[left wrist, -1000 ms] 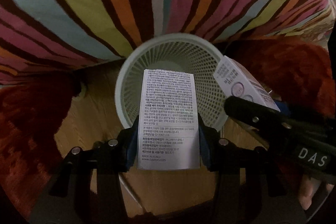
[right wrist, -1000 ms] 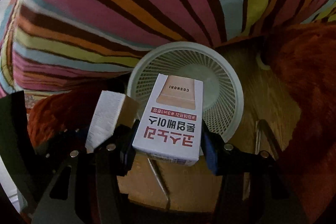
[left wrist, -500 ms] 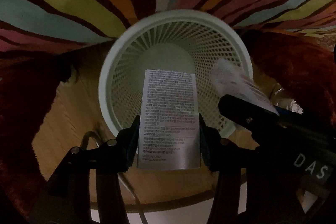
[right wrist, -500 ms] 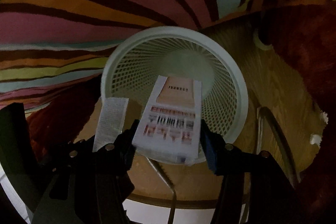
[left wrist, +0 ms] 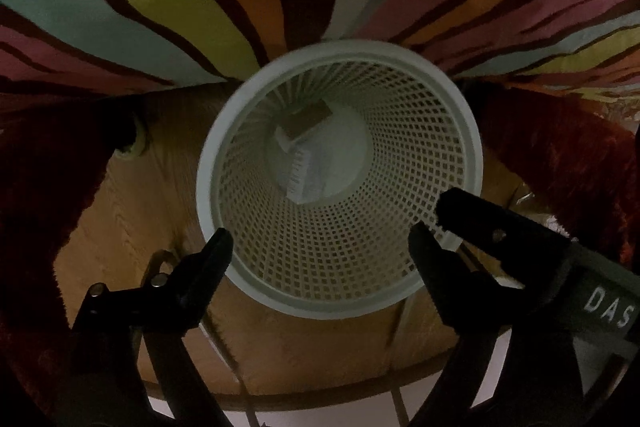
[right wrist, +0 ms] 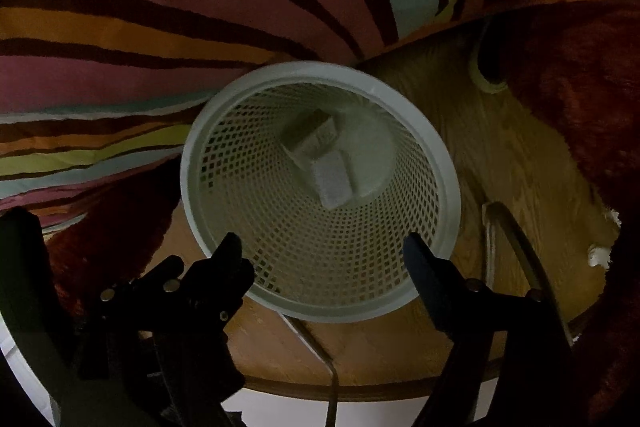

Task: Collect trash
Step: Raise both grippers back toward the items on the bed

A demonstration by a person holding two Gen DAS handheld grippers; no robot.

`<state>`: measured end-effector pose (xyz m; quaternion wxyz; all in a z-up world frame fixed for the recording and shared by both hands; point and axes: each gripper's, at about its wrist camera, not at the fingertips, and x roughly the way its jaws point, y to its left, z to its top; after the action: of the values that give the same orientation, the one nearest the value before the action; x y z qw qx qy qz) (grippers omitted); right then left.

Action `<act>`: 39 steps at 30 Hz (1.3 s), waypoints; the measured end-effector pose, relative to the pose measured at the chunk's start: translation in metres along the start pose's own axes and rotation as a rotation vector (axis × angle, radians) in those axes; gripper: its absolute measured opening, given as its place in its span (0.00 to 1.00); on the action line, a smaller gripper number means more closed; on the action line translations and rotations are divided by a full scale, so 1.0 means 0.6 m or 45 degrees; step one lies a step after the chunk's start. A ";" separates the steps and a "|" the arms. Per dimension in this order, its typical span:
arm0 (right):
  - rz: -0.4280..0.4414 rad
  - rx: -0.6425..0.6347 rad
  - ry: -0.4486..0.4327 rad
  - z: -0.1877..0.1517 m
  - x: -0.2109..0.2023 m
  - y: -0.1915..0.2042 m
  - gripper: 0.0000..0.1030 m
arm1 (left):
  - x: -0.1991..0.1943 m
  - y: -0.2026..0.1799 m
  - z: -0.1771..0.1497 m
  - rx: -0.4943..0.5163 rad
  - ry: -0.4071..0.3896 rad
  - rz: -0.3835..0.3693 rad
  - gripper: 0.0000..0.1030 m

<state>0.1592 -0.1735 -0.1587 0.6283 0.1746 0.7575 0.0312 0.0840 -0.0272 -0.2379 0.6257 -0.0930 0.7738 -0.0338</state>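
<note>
Wooden floor (left wrist: pixel 132 211): boxes (left wrist: pixel 306 147) inside white basket (left wrist: pixel 460 115).

Both claws (left wrist: pixel 320 243) (right wrist: pixel 322 251) opening (empty), pointing down.

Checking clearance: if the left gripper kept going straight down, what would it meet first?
Probably the boxes at the bottom of the basket; the opening, empty left gripper points into its mouth.

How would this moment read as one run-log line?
left gripper: opening, empty | right gripper: opening, empty | two boxes: in wastebasket
</note>
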 end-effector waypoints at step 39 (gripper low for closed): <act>0.026 -0.510 -1.317 -0.048 -0.346 0.052 0.82 | -0.462 0.002 0.064 -0.013 -1.158 -0.040 0.93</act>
<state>0.1695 -0.2021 0.0511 0.9390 0.0517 0.3276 0.0910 0.1768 0.0279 0.0205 0.9009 -0.1133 0.4190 0.0046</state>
